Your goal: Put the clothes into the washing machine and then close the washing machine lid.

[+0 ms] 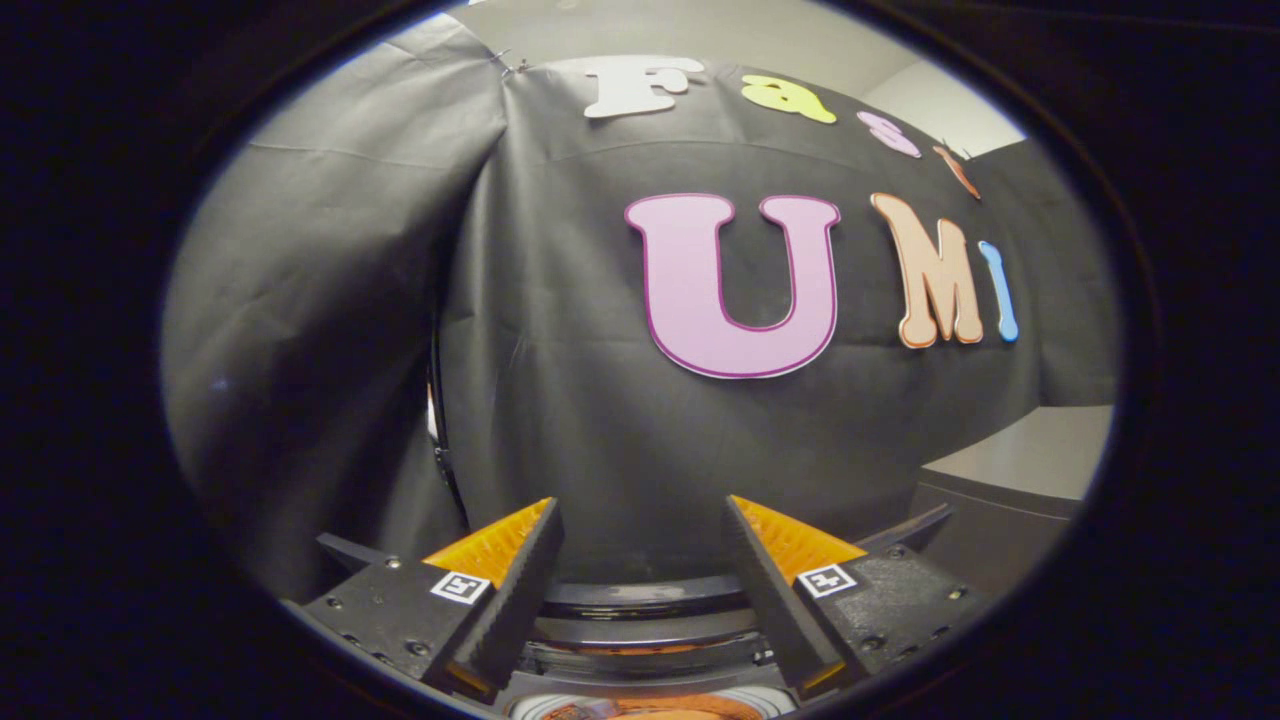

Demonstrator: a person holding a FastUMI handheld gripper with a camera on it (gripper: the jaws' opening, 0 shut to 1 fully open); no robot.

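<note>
My gripper (640,515) is open, its two fingers spread wide with nothing between them. It points at the black cloth wall of the booth. Low between the fingers, close under them, a curved dark band with a pale and orange rim (645,610) shows; I cannot tell what it is. No clothes are held.
The black cloth wall (560,380) hangs close ahead and folds into a corner to the left (440,400). Beyond the right finger, a grey surface with a dark edge (1030,470) stands against the cloth.
</note>
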